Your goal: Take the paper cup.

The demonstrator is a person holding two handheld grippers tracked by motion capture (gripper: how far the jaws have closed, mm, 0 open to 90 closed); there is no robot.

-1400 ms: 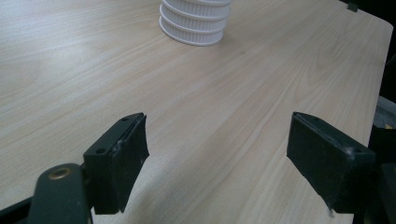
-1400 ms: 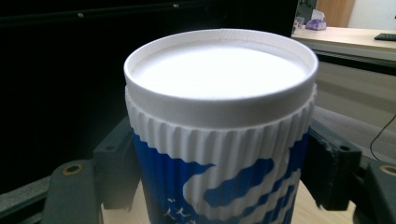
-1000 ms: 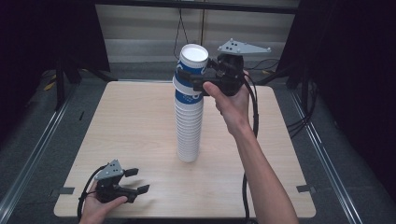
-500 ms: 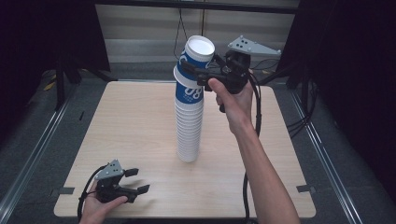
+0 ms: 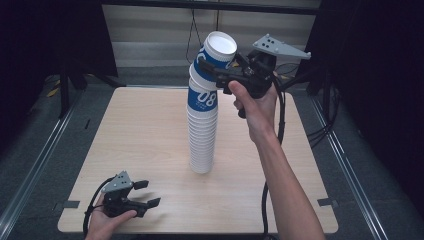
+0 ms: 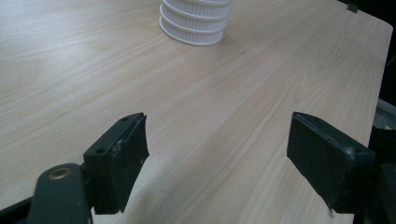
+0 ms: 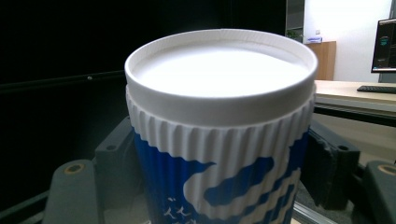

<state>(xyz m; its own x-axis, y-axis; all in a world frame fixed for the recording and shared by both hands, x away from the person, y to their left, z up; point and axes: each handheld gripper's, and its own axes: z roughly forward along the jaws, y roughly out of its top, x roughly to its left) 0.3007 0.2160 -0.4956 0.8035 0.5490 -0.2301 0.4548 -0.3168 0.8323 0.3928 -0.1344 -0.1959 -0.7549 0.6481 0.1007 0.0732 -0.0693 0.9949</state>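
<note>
We are noting the right hand-held gripper (image 5: 216, 75) clamping the top cup (image 5: 216, 55) askew — evidently separating it from the stack (image 5: 202, 135) — while the left hand-held gripper (image 5: 147, 192) is resting wide open and empty on the tabletop (image 5: 140, 130).

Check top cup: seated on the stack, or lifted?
Lifted and tilted. The top cup, clamped in the right gripper, leans off the stack, its base not fully clear.

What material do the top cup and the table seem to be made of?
The top cup looks like paper: matte white rolled rim, ribbed band, blue print below. The right gripper is clamped on it. The table looks like pale wood or wood-pattern laminate, with visible grain and a smooth finish; which one cannot be told.
</note>
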